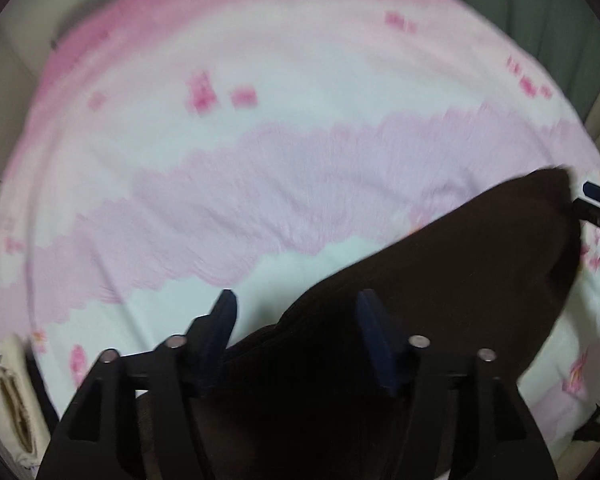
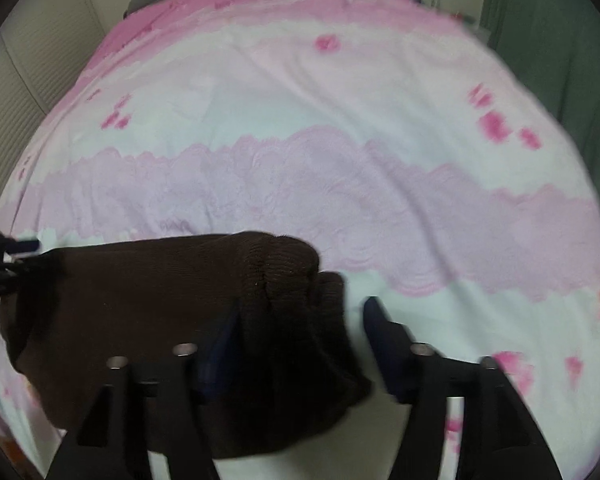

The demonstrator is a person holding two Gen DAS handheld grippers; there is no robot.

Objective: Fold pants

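Note:
The dark brown knit pants [image 1: 440,288] lie bunched on a pink and white bedspread [image 1: 260,160]. In the left wrist view my left gripper [image 1: 296,304] is open, its blue-padded fingers [image 1: 220,320] wide apart, with the pants' edge lying between them. The pants stretch to the right, where my right gripper [image 1: 598,204] shows at the far corner. In the right wrist view the pants [image 2: 160,300] fill the lower left. My right gripper [image 2: 304,320] is open, with the ribbed cloth end between its fingers [image 2: 380,328]. My left gripper [image 2: 4,260] shows at the pants' left end.
The bedspread [image 2: 320,140] covers a bed that fills both views. A green curtain [image 2: 548,32] hangs at the back right. A pale slatted wall or cabinet [image 2: 40,60] stands at the left. A cream object [image 1: 12,400] sits beside the bed's lower left.

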